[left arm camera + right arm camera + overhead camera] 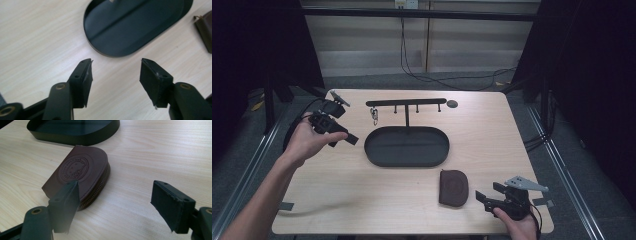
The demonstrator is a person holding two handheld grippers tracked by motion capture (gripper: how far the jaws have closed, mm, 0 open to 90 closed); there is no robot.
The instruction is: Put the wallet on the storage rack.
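Both wide-spread jaws miss the brown pouch [82,173] just ahead.

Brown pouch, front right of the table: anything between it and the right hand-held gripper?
Nothing visible. The brown pouch lies flat on bare wood just ahead of the right hand-held gripper, whose jaws are open. The black tray sits beyond the pouch, not in the path.

wooden table [362,200], black tray [406,146], brown pouch [453,187]

One oval tray [374,152] – one brown pouch [453,187] – one hook stand [406,103] – one small disc [452,104]
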